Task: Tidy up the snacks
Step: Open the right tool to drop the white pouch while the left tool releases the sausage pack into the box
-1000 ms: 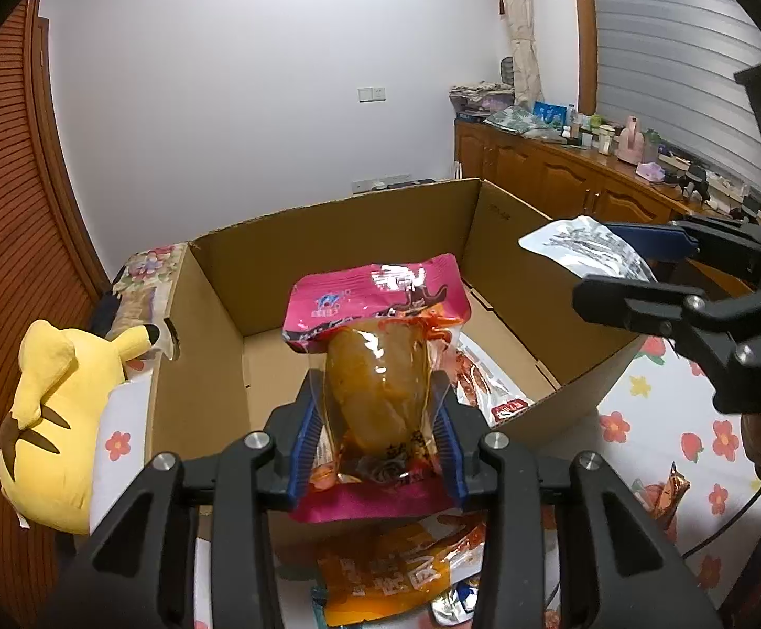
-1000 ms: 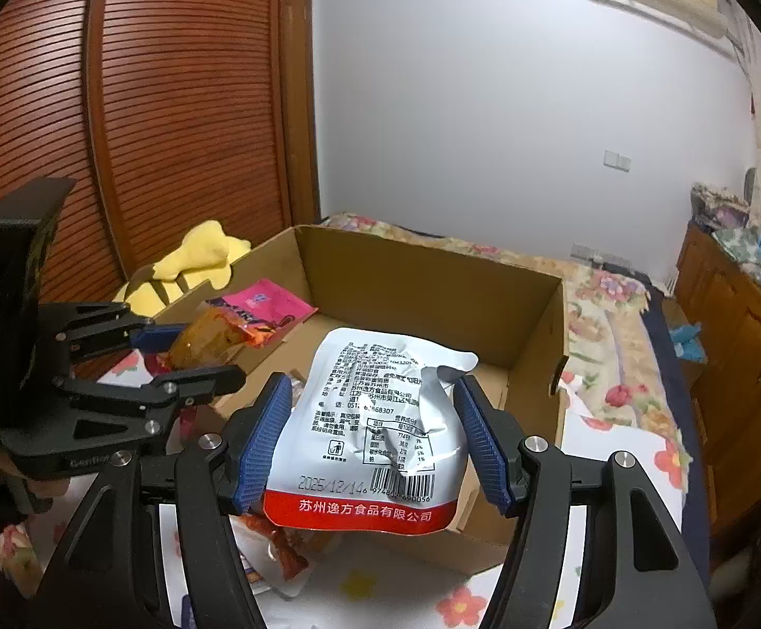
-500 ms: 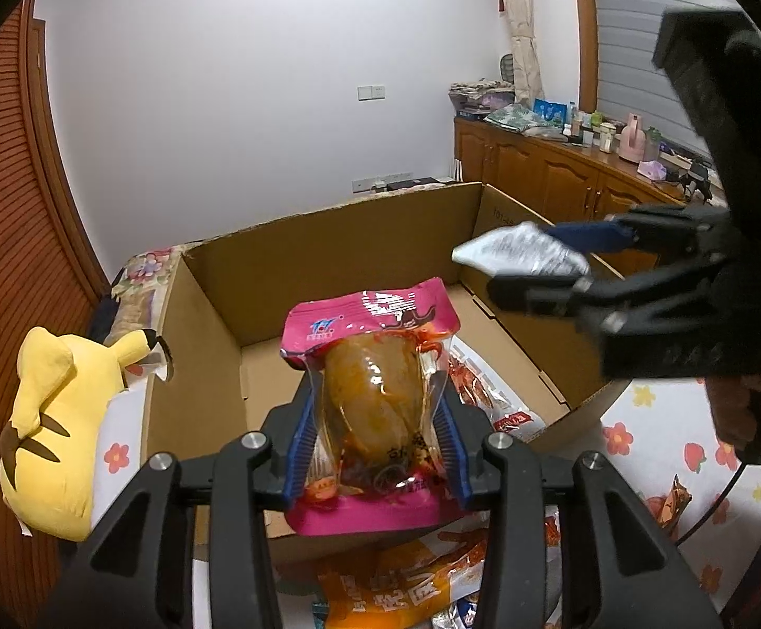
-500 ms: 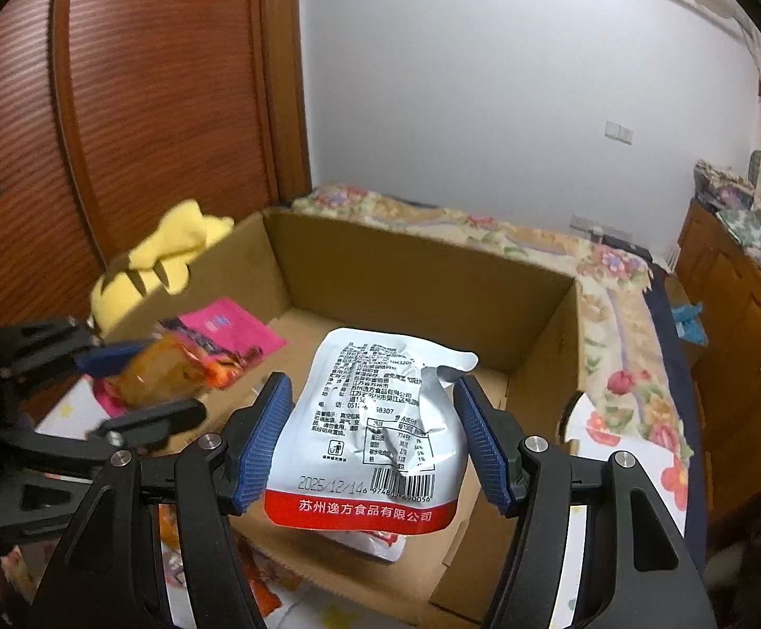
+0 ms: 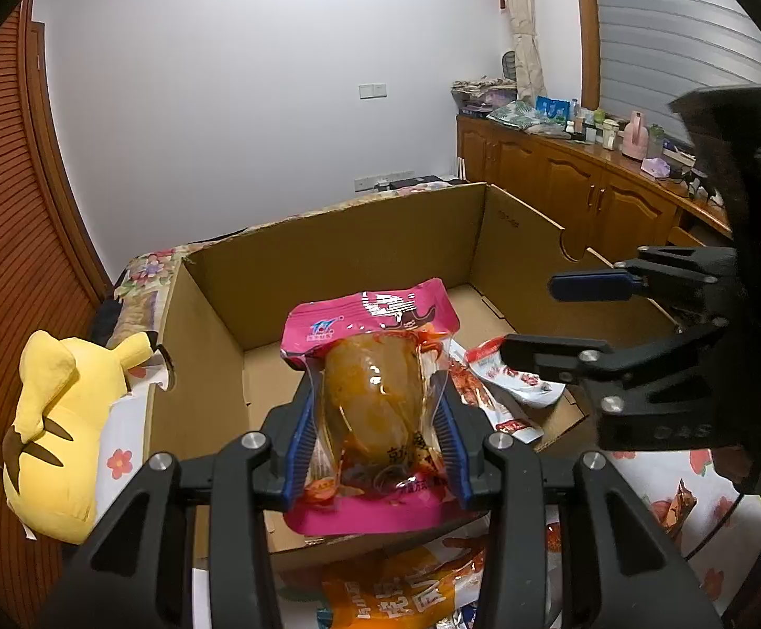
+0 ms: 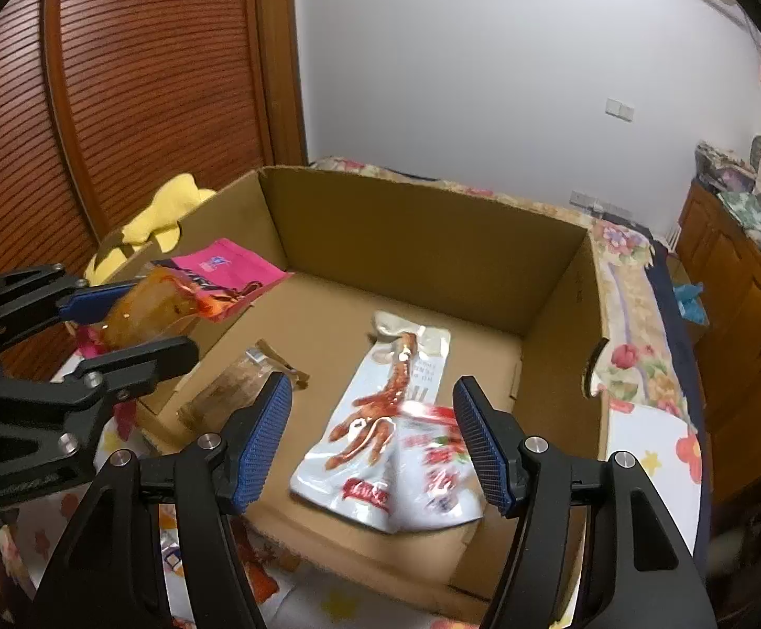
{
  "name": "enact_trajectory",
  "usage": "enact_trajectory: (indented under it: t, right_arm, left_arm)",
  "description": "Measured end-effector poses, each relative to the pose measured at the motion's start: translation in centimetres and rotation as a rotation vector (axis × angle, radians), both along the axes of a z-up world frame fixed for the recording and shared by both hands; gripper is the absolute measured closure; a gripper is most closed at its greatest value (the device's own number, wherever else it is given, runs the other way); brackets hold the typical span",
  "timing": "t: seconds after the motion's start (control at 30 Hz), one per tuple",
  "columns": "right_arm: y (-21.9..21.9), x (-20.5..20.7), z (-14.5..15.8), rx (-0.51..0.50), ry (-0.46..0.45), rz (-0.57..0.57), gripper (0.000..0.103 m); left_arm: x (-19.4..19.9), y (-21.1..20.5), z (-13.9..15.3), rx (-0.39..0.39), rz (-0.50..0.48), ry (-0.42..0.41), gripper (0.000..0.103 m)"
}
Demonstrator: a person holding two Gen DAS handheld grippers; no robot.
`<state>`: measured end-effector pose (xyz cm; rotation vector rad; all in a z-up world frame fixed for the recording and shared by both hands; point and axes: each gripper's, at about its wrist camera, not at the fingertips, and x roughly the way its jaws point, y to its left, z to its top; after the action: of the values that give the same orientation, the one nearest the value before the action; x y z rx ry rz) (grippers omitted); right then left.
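My left gripper [image 5: 375, 451] is shut on a pink packet with an orange-brown meat snack [image 5: 375, 398] and holds it over the near edge of the open cardboard box [image 5: 338, 241]. It also shows in the right wrist view [image 6: 165, 309]. My right gripper [image 6: 372, 437] is open and empty above the box [image 6: 422, 241]. Just below it a white and red packet [image 6: 433, 482] lies blurred on top of a white chicken-feet packet [image 6: 380, 398] on the box floor. A brown packet [image 6: 234, 388] lies at the box's near left.
A yellow plush toy [image 5: 61, 419] lies left of the box. Orange snack packets [image 5: 396, 592] lie on the flowered cloth in front of the box. A wooden cabinet [image 5: 564, 178] stands at the right, a slatted wardrobe [image 6: 144, 78] at the left.
My right gripper has opened and let go of the white and red packet, which has dropped into the box. My left gripper has moved slightly toward the box with the pink packet.
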<state>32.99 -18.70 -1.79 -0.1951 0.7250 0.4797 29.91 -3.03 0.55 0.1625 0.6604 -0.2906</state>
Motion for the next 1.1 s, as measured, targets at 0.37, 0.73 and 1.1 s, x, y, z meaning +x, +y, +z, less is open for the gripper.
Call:
enact_trajectory:
  t: [0.37,0.73,1.1]
  right_arm:
    - [-2.6,-2.6,1.6,0.066,-0.044,-0.006,0.036]
    - [-4.1,-4.3,1.7,0.079,-0.047,-0.030,0.033]
    - [-6.1,-8.4,2.2,0.106,-0.066,-0.076,0.033]
  left_arm:
    - [1.4,-0.9,0.0,0.023,0.008,0.014,0.062]
    - [1.4,-1.2,0.3,0.024,0.034,0.011,0.052]
    - [-3.2,-0.2,2.6,0.007,0.017,-0.052,0.052]
